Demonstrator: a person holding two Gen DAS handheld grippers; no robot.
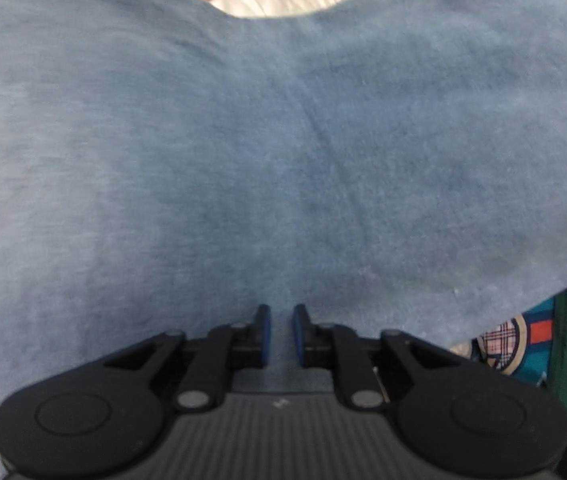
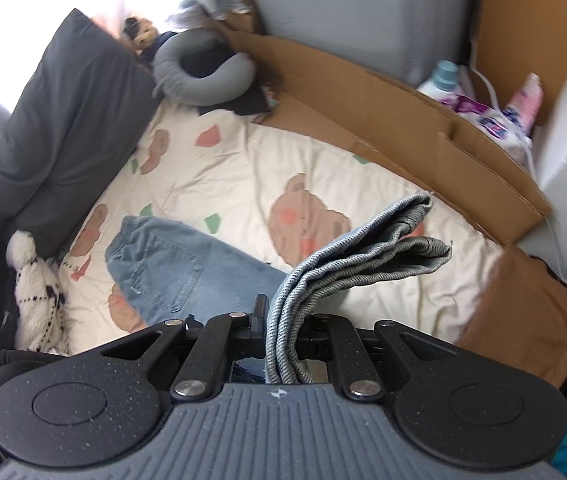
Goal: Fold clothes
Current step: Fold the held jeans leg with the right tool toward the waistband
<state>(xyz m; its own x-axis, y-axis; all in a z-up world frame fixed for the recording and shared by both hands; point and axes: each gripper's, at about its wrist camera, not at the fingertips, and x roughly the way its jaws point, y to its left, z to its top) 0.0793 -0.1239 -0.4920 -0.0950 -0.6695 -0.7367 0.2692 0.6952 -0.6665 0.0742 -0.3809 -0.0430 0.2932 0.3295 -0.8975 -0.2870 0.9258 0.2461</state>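
Observation:
In the left wrist view a blue denim cloth (image 1: pixel 283 140) fills nearly the whole picture, lying smooth right under my left gripper (image 1: pixel 282 320). Its blue pads stand a narrow gap apart with nothing pinched between them. The right wrist view shows light blue jeans (image 2: pixel 155 256) spread on the bed, waistband and back pocket to the left. My right gripper (image 2: pixel 283 316) is shut on the bunched leg ends (image 2: pixel 383 240), which are lifted off the sheet and fan out to the right in several folded layers. Its right finger is hidden behind the denim.
The bed has a cream sheet (image 2: pixel 243 168) with bear prints. A dark grey pillow (image 2: pixel 55 132) lies at the left, a grey neck pillow (image 2: pixel 199 76) at the head, a white plush toy (image 2: pixel 39 304) near the left edge. Cardboard (image 2: pixel 363 100) and bottles (image 2: pixel 443 76) border the right side.

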